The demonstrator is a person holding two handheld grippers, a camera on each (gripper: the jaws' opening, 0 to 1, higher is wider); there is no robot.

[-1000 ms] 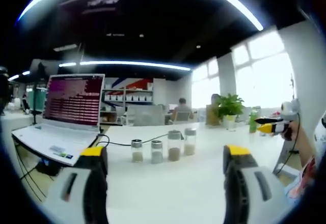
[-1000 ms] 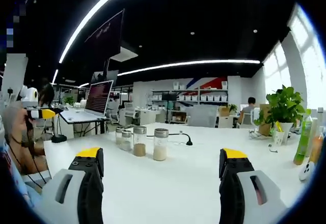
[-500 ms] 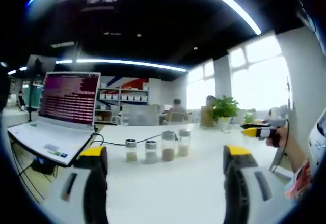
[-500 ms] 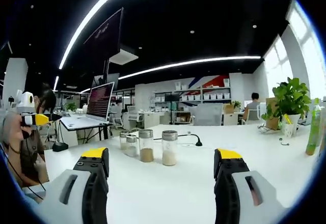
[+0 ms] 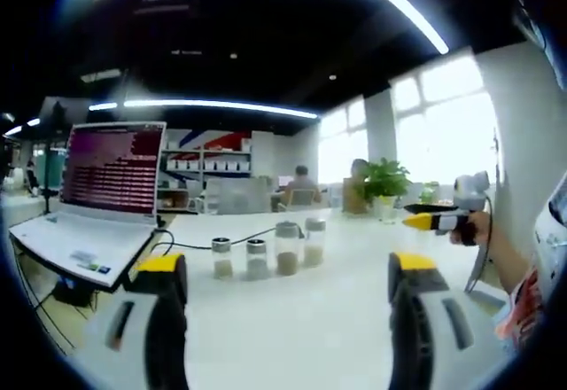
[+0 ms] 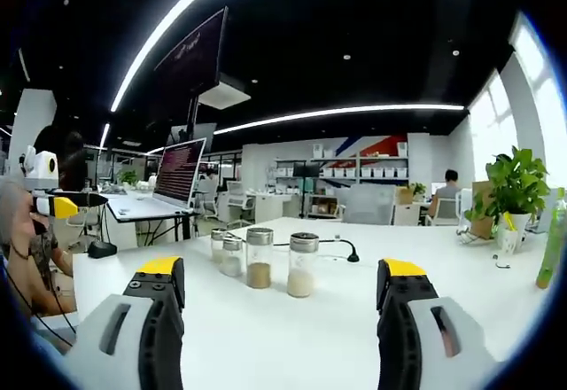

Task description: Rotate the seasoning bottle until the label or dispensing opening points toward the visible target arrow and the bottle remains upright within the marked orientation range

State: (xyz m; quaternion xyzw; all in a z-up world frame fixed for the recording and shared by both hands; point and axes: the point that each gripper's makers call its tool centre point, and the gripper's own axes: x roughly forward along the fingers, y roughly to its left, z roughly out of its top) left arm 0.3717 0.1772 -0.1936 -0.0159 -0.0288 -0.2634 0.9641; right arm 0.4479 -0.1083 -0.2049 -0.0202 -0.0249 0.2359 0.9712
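Four small clear bottles with metal caps stand in a row mid-desk, well ahead of both tools. Left tool and right tool: spread, empty. Likely light, rigid, slick; grip the body below the cap.

An open laptop sits at the far left edge of the white desk, its screen lit pink. A black cable runs from beside it across the desk. Beyond the desk's far end stands a potted plant, near a seated person and wall shelves.
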